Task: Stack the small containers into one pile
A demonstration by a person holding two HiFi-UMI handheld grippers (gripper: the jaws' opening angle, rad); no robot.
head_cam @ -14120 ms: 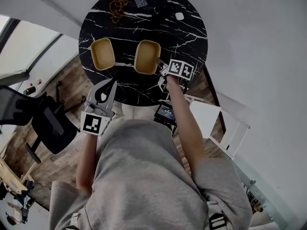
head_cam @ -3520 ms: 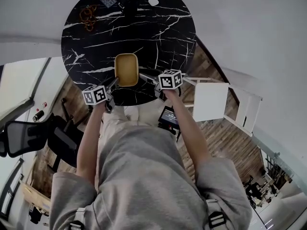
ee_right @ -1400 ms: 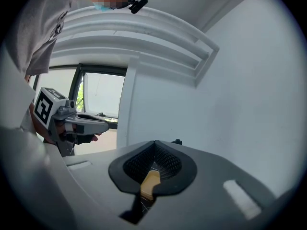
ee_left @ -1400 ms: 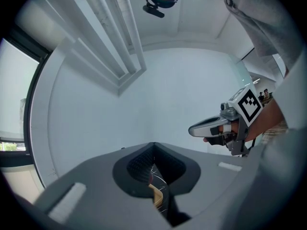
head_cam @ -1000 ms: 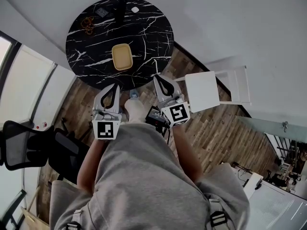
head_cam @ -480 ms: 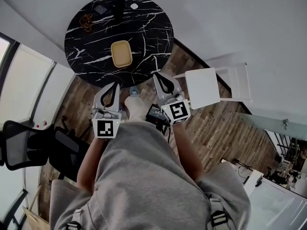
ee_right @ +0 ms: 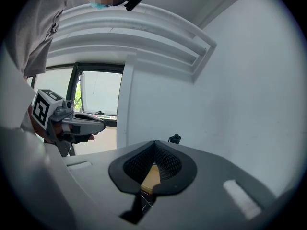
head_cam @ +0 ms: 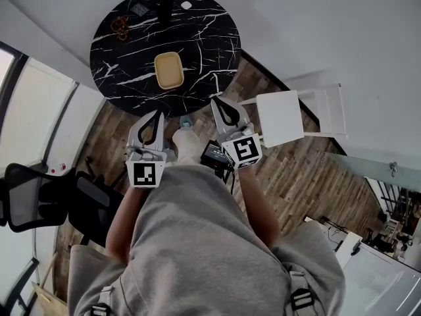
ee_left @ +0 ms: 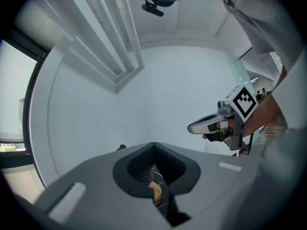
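Observation:
One pile of tan containers (head_cam: pixel 168 70) sits near the middle of the round black marble table (head_cam: pixel 217 31). Both grippers hang well short of the table, over the wooden floor. My left gripper (head_cam: pixel 157 114) is shut with nothing in it, and my right gripper (head_cam: pixel 218 102) is shut and empty too. In the left gripper view the closed jaws (ee_left: pixel 152 145) frame a sliver of the tan pile (ee_left: pixel 155 191), with the right gripper (ee_left: pixel 211 125) off to the side. The right gripper view likewise shows the pile (ee_right: pixel 151 176) past its shut jaws (ee_right: pixel 154 143), and the left gripper (ee_right: pixel 81 121) beside them.
Brown rings (head_cam: pixel 120 26), a dark card (head_cam: pixel 139 10), a dark object (head_cam: pixel 164 5) and a small white piece (head_cam: pixel 186 5) lie at the table's far edge. A white chair (head_cam: pixel 279 118) stands right of the grippers, a black office chair (head_cam: pixel 39 196) at the left.
In the oldest frame two containers lay side by side; now they form one pile. Both grippers have drawn back from the table. Over the last second nothing has visibly moved.

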